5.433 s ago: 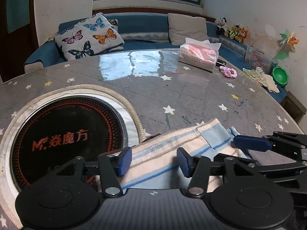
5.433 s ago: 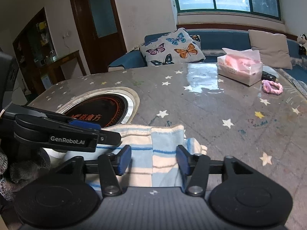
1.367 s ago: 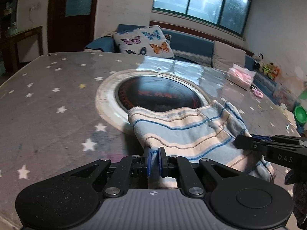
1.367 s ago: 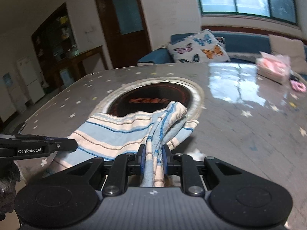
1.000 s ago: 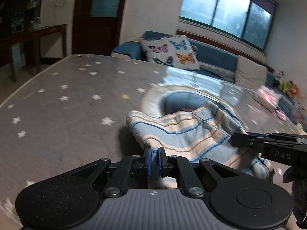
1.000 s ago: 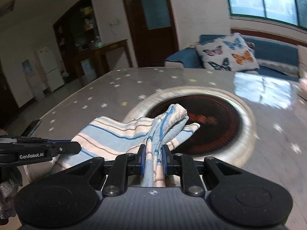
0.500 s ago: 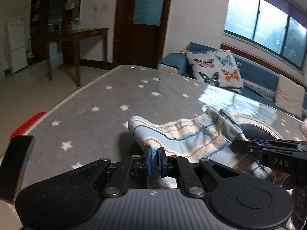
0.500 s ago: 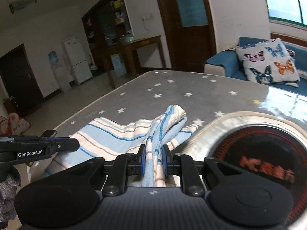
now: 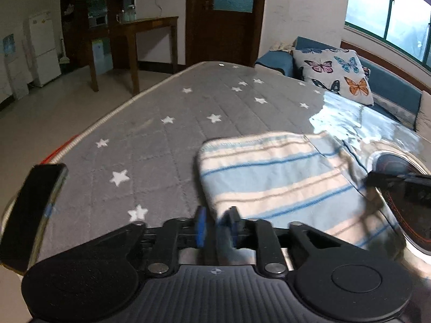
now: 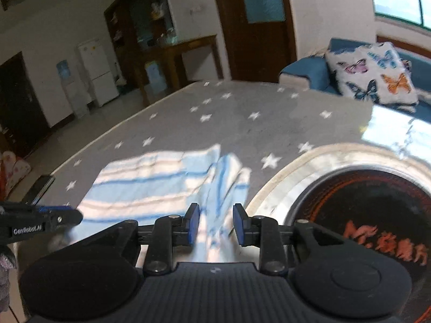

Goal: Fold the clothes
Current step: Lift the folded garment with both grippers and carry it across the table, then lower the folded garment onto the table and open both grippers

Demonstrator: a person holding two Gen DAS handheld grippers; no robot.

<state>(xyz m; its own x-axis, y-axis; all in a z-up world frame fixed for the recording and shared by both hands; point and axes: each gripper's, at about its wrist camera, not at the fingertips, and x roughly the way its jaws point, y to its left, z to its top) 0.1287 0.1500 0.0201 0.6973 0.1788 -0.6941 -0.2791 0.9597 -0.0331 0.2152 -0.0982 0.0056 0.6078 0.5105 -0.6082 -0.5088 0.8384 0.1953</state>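
The folded blue, cream and white striped garment (image 9: 269,177) lies flat on the grey star-patterned table (image 9: 188,123). My left gripper (image 9: 216,226) hovers at its near left corner. Its jaws are opening, and the corner sits loose between the blue pads. In the right wrist view the garment (image 10: 161,183) spreads out to the left, its bunched edge running toward my right gripper (image 10: 216,224). Those jaws are opening too, with cloth between the pads but not pinched. Each gripper's black finger shows at the side of the other's view.
A round black cooktop (image 10: 377,210) is set into the table right of the garment. A dark phone (image 9: 32,210) lies at the table's near left edge. A butterfly cushion (image 9: 334,75) and a blue sofa sit behind. The floor drops away to the left.
Both grippers carried the garment leftward off the cooktop onto the starred part of the table. It now lies flat, and both pairs of jaws have parted from their grip.
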